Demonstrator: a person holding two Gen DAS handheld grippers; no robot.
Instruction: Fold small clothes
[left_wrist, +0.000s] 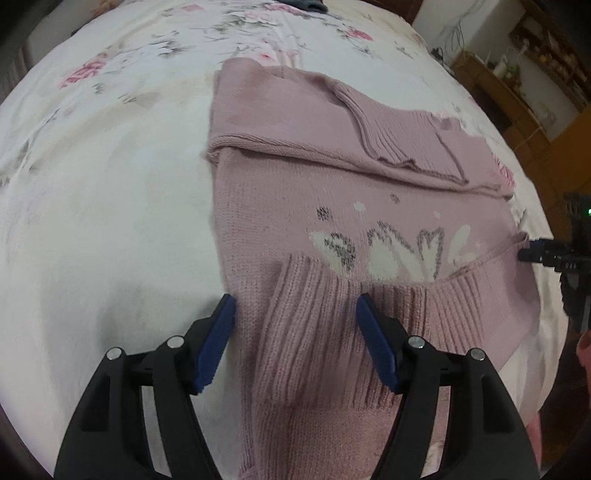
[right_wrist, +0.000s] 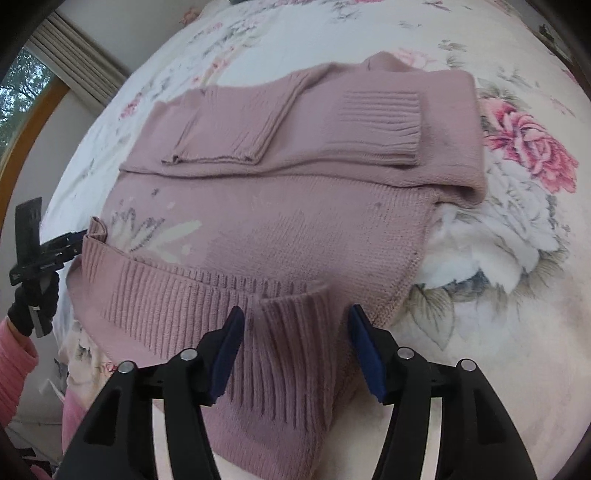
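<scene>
Across the middle of both frames, a pink knit sweater (left_wrist: 369, 206) lies on a floral bedsheet (left_wrist: 110, 166), sleeves folded over it. Each hand-held gripper, left (left_wrist: 295, 314) and right (right_wrist: 297, 325), is spread wide astride the ribbed hem (right_wrist: 288, 354).

Setting: home bedroom. Bed with floral sheet (right_wrist: 517, 155); curtained window (right_wrist: 22, 85); wooden shelving (left_wrist: 546, 74) against wall.
</scene>
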